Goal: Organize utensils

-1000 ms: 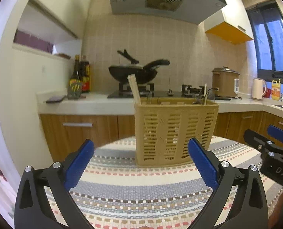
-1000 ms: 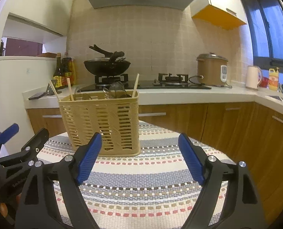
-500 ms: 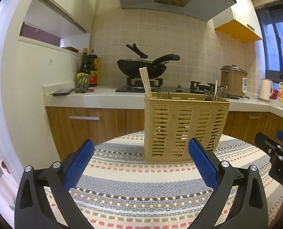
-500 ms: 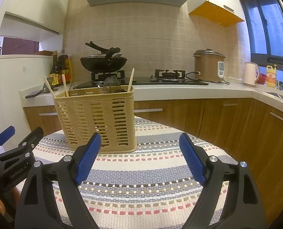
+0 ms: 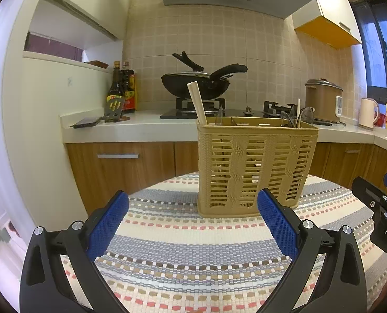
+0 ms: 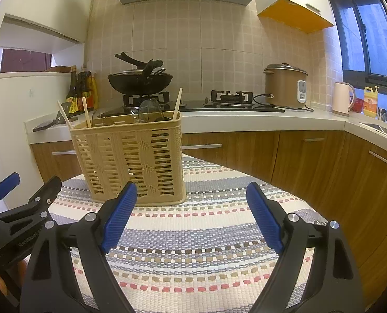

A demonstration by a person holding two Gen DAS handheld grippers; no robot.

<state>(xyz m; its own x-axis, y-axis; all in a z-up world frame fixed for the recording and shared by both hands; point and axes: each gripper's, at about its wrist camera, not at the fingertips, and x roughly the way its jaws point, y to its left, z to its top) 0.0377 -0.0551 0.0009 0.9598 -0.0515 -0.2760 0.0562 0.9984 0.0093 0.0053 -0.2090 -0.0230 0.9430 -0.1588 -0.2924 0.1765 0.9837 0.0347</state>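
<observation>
The tall beige slotted plastic utensil basket (image 5: 256, 167) stands upright on the striped woven tablecloth (image 5: 193, 247), with pale wooden chopsticks (image 5: 197, 103) and dark spoons (image 6: 149, 109) poking above its rim. It looks light and top-heavy, so a sideways nudge or a snagged utensil could tip it. The left gripper (image 5: 192, 224) hovers low in front of the basket, jaws wide apart and empty. The right gripper (image 6: 191, 214) sits to the basket's right, equally spread, holding nothing.

both wrist views low, facing shared basket (image 5: 256, 167)
</observation>
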